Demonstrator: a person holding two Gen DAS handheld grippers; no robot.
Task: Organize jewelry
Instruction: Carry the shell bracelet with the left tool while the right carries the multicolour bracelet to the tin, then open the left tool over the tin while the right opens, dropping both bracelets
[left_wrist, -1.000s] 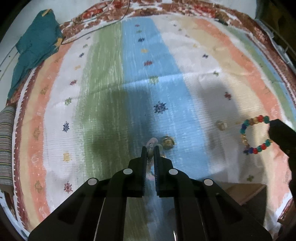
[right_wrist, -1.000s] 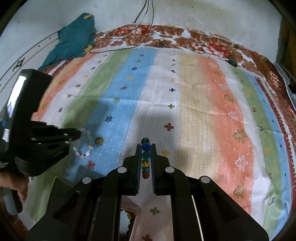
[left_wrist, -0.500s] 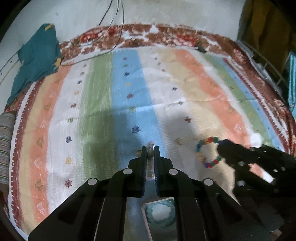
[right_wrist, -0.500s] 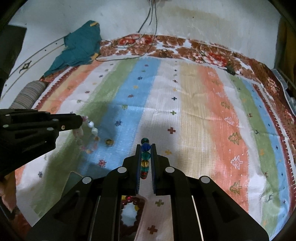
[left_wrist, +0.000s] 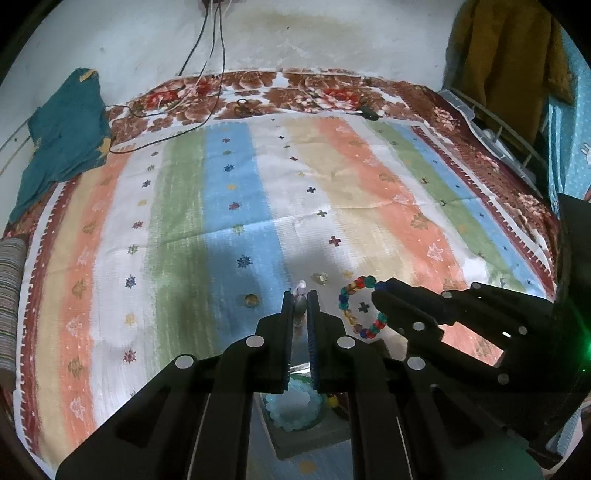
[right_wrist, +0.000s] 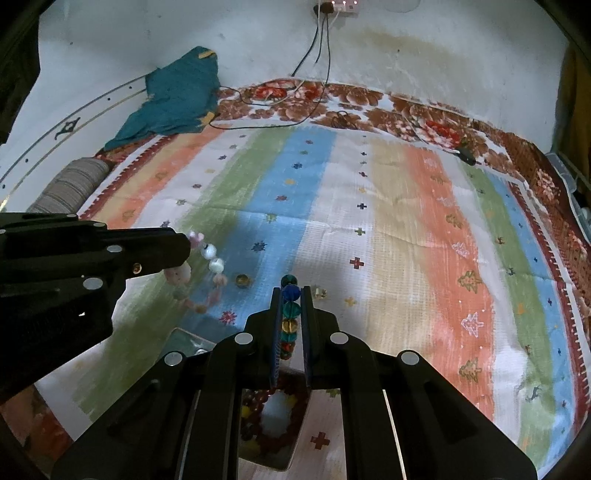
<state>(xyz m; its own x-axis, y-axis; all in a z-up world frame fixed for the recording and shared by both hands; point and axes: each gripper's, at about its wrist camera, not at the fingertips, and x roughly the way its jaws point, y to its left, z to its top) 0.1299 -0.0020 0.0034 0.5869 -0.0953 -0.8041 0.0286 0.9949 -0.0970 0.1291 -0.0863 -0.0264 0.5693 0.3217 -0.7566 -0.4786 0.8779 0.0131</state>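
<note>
Carefully, with my left gripper (left_wrist: 300, 300) clamped on the pale bracelet (right_wrist: 207, 275) and right gripper (right_wrist: 290, 300) on the colourful bracelet (left_wrist: 360, 308), I'd lower both over the box (left_wrist: 295, 435) before releasing.

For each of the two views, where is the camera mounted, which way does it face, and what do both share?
Left wrist: on the left gripper, facing along its jaws over the striped bedspread; right gripper holds the multicoloured bead bracelet at right.
Right wrist: on the right gripper, same heading; left gripper dangles the pale bead bracelet.
Shared: bedspread, teal cloth, both bracelets.
</note>
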